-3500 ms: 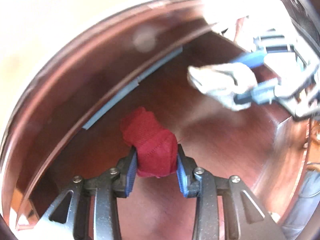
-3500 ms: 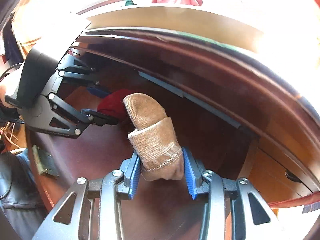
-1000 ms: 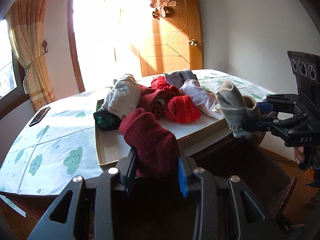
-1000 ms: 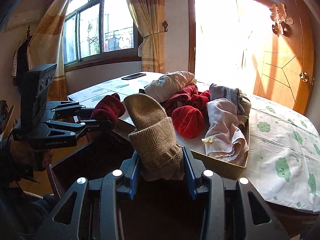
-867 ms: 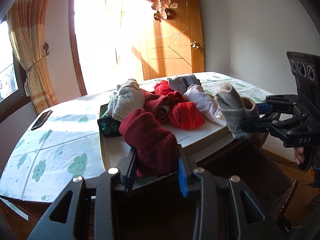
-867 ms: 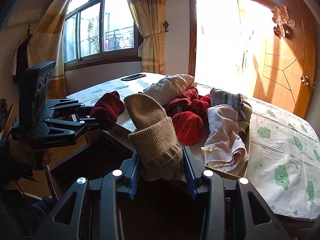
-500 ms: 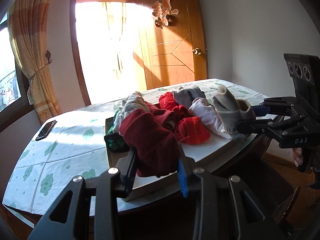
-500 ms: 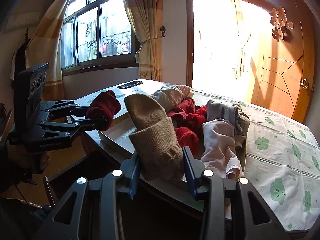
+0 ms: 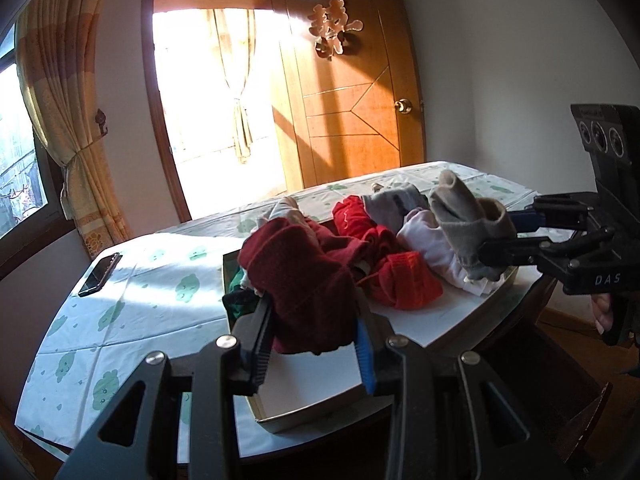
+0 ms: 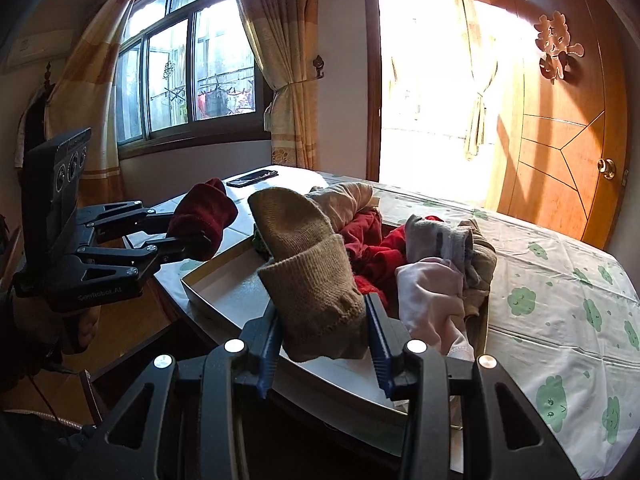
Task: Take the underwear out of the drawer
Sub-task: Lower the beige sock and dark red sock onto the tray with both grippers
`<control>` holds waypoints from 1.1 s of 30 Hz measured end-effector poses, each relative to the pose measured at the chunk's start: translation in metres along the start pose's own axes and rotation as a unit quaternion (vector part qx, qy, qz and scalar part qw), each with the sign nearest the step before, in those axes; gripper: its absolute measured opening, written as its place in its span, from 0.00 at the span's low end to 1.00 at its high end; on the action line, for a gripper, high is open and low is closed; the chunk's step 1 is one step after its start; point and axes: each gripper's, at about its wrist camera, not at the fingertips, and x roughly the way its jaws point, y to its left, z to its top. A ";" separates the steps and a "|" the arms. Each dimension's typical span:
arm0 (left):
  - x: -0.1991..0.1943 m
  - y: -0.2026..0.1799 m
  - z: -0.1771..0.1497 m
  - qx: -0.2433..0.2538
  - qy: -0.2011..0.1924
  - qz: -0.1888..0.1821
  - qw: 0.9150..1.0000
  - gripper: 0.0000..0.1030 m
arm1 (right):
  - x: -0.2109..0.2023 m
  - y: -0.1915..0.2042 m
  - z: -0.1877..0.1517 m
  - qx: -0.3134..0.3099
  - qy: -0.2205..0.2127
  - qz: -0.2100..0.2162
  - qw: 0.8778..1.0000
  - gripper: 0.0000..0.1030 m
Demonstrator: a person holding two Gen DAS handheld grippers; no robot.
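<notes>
While both tools hang above the near edge of the table point(image 9: 120, 300), each is clamped on one rolled knit piece. The left gripper point(image 9: 316, 336) has its blue pads pressed against the sides of a dark red knit roll point(image 9: 304, 284), which stands up between the jaws; in the right wrist view this same roll point(image 10: 204, 216) shows at the left, held in the air near the table's edge. The right gripper point(image 10: 324, 340) is closed in the same way on a tan knit roll point(image 10: 308, 276), whose rounded end leans up and to the left. In the left wrist view the tan roll point(image 9: 468, 224) appears grey-beige at the right, gripped over the far side of a shallow box point(image 9: 320, 412). The box lies on a cloud-printed cloth point(image 10: 560, 320) and holds a pile of garments point(image 10: 420, 264): red, pale pink, grey, beige and dark green. A phone point(image 9: 100, 274) lies on the cloth at the left, well apart from the box. A hand point(image 10: 86, 328) grips the left tool's handle.
</notes>
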 end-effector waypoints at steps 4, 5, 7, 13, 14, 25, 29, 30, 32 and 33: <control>0.007 0.006 0.004 0.000 0.005 0.005 1.000 0.33 | 0.006 -0.005 0.005 0.004 0.003 -0.001 1.000 0.41; 0.009 0.007 0.005 -0.001 0.006 0.005 1.000 0.33 | 0.007 -0.006 0.007 0.005 0.003 -0.001 1.000 0.41; 0.012 0.010 0.007 -0.001 0.008 0.008 1.000 0.33 | 0.009 -0.007 0.009 0.005 0.003 -0.002 1.000 0.41; 0.030 0.017 0.011 -0.003 0.024 0.012 1.000 0.33 | 0.023 -0.009 0.021 0.008 0.007 -0.002 1.000 0.41; 0.033 0.018 0.012 -0.003 0.026 0.013 1.000 0.33 | 0.026 -0.010 0.023 0.009 0.009 -0.001 1.000 0.41; 0.061 0.028 0.009 -0.005 0.059 0.015 0.998 0.33 | 0.069 -0.010 0.037 0.005 0.048 0.001 0.999 0.41; 0.068 0.030 0.005 -0.004 0.072 0.012 0.997 0.33 | 0.085 -0.006 0.038 0.002 0.062 0.004 0.998 0.41; 0.069 0.030 0.004 -0.003 0.075 0.012 0.997 0.33 | 0.088 -0.006 0.037 0.001 0.064 0.005 0.998 0.41; 0.072 0.030 0.002 -0.003 0.078 0.011 0.997 0.33 | 0.093 -0.003 0.037 -0.002 0.069 0.007 0.998 0.41; 0.073 0.031 0.001 -0.003 0.081 0.010 0.997 0.33 | 0.096 -0.002 0.036 -0.003 0.070 0.007 0.997 0.41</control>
